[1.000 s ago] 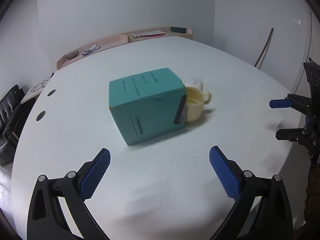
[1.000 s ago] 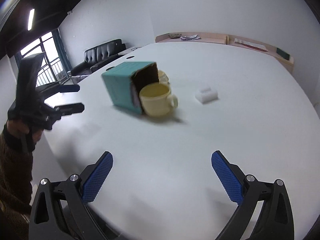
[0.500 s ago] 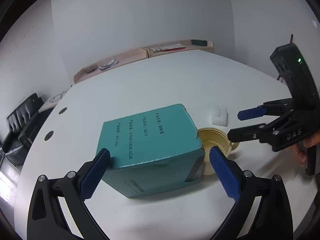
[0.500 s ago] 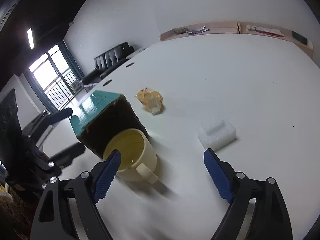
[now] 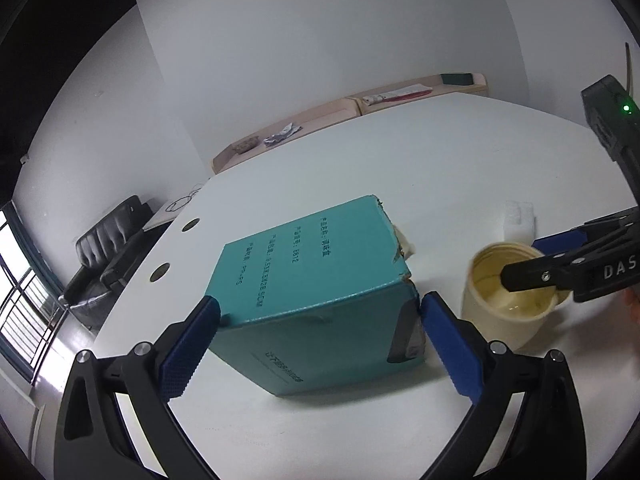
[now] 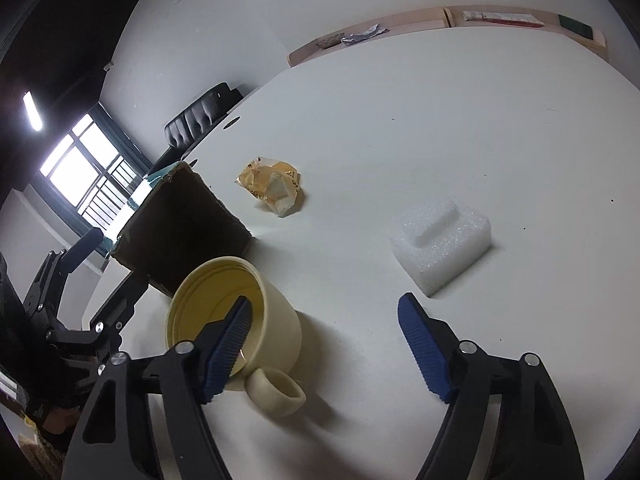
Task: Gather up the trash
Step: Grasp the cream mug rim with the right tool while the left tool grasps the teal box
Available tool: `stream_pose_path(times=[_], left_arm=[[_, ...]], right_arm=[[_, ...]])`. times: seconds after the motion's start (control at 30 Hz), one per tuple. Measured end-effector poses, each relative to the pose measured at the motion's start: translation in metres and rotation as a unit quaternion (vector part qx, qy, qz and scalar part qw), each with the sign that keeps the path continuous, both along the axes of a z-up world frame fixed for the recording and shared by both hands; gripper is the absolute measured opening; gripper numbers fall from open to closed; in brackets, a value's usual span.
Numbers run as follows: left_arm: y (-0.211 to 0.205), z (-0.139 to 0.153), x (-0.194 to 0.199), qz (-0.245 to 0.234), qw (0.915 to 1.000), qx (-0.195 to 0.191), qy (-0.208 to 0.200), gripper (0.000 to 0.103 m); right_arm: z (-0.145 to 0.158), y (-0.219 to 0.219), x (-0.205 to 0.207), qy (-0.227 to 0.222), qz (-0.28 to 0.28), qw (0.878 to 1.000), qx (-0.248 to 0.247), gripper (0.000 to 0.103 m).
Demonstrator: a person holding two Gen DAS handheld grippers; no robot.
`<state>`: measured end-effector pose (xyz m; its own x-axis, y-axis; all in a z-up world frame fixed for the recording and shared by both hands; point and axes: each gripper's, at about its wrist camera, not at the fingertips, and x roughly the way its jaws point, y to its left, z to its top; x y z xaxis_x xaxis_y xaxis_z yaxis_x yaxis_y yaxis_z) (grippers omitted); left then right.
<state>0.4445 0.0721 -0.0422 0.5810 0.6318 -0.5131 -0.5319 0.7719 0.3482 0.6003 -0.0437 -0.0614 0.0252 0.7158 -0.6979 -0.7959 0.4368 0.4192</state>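
A teal cardboard box [image 5: 316, 280] lies on its side on the white table [image 5: 460, 160], its open brown inside [image 6: 180, 224] facing the right wrist view. My left gripper [image 5: 320, 316] is open, its fingers at both sides of the box's near end. A cream mug [image 5: 508, 300] stands beside the box and also shows in the right wrist view [image 6: 240, 312]. My right gripper [image 6: 324, 320] is open, its left finger inside the mug's mouth. A crumpled yellow wrapper [image 6: 272, 184] and a white foam block [image 6: 440, 240] lie beyond.
A black sofa [image 5: 108, 248] stands off the table's left edge near a window [image 6: 88, 168]. A wooden ledge [image 6: 440, 20] with papers runs along the far wall. The table has round cable holes [image 5: 162, 268] at its left.
Both grippers have moved in closer. My left fingers now flank the box. My right gripper has dropped over the mug, its left finger now inside the rim.
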Motion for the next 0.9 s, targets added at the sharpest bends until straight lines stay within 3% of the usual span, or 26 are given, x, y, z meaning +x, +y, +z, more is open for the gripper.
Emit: stream_pose_path(times=[0.03, 0.1, 0.17, 0.23, 0.33, 0.4, 0.57, 0.73, 0.9], left_arm=[[0.004, -0.001, -0.003, 0.006, 1.0, -0.007, 0.003, 0.1], [0.011, -0.003, -0.011, 0.012, 0.9998, -0.012, 0.012, 0.1], [0.019, -0.009, -0.021, 0.034, 0.9991, 0.002, 0.026, 0.1], [0.035, -0.016, -0.032, 0.055, 0.9979, -0.015, 0.03, 0.099], [0.047, -0.013, -0.04, 0.072, 0.9964, -0.033, 0.031, 0.099], [0.034, -0.002, -0.046, 0.013, 0.9982, -0.059, 0.002, 0.099], [0.005, 0.004, -0.027, 0.01, 0.9989, -0.033, -0.03, 0.099], [-0.002, 0.002, 0.002, 0.075, 0.9963, 0.042, -0.007, 0.1], [0.025, 0.001, 0.013, 0.127, 0.9908, 0.046, 0.01, 0.098]], right_arm=[[-0.001, 0.0, -0.001, -0.003, 0.003, 1.0, -0.003, 0.066], [-0.002, 0.0, -0.004, -0.009, 0.018, 1.0, -0.015, 0.037], [-0.003, -0.003, -0.003, -0.011, 0.018, 1.0, -0.02, 0.027], [-0.003, -0.006, -0.003, -0.019, 0.011, 0.999, -0.024, 0.019], [0.001, -0.007, -0.006, -0.025, 0.02, 0.999, -0.016, 0.015], [0.002, -0.009, -0.004, -0.027, 0.016, 0.999, -0.01, 0.013], [0.0, -0.012, 0.002, -0.025, -0.001, 1.0, -0.013, 0.013], [0.005, -0.011, -0.002, -0.025, 0.013, 1.0, -0.003, 0.011], [0.006, -0.012, -0.006, -0.028, 0.022, 0.999, -0.001, 0.011]])
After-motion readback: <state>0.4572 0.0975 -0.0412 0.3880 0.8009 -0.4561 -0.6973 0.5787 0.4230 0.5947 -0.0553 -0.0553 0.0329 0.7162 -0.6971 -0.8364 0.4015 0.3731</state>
